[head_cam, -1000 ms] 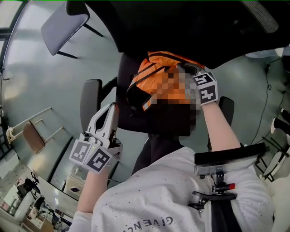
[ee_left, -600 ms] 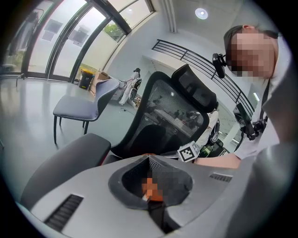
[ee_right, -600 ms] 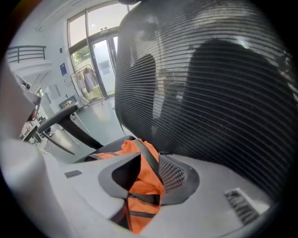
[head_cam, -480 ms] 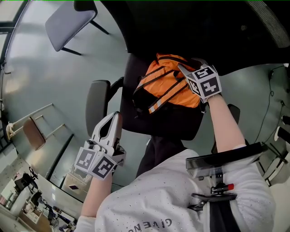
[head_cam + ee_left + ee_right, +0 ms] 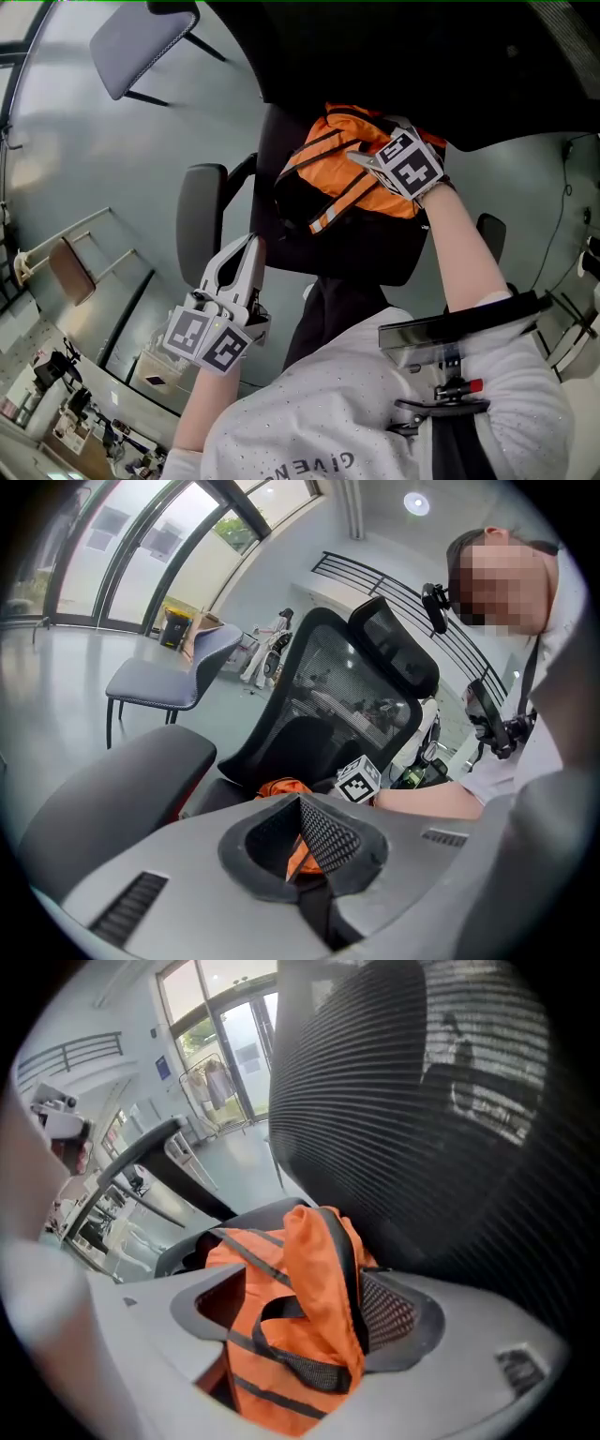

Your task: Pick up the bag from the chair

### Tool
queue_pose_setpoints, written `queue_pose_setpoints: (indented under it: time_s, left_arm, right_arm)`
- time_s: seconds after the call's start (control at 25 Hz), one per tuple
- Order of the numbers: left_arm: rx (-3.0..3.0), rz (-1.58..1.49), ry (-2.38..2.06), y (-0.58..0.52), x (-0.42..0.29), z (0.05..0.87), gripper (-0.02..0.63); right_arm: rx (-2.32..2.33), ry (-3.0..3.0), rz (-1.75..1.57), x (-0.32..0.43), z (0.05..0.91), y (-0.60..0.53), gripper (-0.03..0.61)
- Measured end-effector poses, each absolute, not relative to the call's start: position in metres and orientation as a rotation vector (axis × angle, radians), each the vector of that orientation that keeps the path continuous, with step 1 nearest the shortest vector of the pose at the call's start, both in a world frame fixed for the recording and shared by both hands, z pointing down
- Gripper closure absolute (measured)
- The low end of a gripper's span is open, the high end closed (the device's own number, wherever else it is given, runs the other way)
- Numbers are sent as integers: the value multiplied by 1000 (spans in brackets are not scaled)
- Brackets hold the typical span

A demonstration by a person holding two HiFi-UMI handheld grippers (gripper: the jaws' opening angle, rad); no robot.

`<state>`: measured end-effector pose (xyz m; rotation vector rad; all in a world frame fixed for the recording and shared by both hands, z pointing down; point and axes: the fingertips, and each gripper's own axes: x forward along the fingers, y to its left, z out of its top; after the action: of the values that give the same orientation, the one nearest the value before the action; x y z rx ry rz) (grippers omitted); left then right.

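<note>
An orange bag (image 5: 342, 178) with black straps lies on the seat (image 5: 356, 251) of a black office chair. My right gripper (image 5: 367, 156) points steeply down onto the bag's top. Its jaws have just been opening and stand wide. In the right gripper view the bag's upright fold (image 5: 314, 1269) and a strap rise between the open jaws of the right gripper (image 5: 309, 1321). My left gripper (image 5: 247, 246) hangs left of the seat by the armrest (image 5: 199, 211), fingers together and holding nothing. In the left gripper view the bag (image 5: 281, 787) shows past the left gripper (image 5: 300, 846).
The chair's mesh backrest (image 5: 422, 1101) rises close behind the bag. A grey side chair (image 5: 131, 42) stands farther off on the floor. A low rack (image 5: 70, 272) is at the left. The person's white-shirted body (image 5: 356, 403) fills the near edge.
The right gripper has come down onto the bag's top, rolled, and opened its jaws. The left gripper has drifted a little toward the chair.
</note>
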<state>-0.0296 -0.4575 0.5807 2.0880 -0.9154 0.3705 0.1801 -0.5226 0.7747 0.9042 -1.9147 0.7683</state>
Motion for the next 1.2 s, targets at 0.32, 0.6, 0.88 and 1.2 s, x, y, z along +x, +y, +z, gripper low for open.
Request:
queue_pose_setpoints:
  time_s: [0.32, 0.6, 0.88, 1.2]
  left_arm:
    - [2047, 399, -943, -437, -50, 594, 601]
    - [2034, 404, -926, -428, -49, 596, 601]
    - [2029, 402, -920, -433, -47, 602, 601]
    - [2045, 434, -912, -430, -45, 604, 601]
  right_arm:
    - [971, -1796, 890, 176, 813, -514, 308]
    - [1007, -1663, 1076, 179, 838, -496, 409]
    - [794, -1507, 1020, 169, 858, -467, 448]
    - [863, -1523, 996, 164, 871, -469, 457]
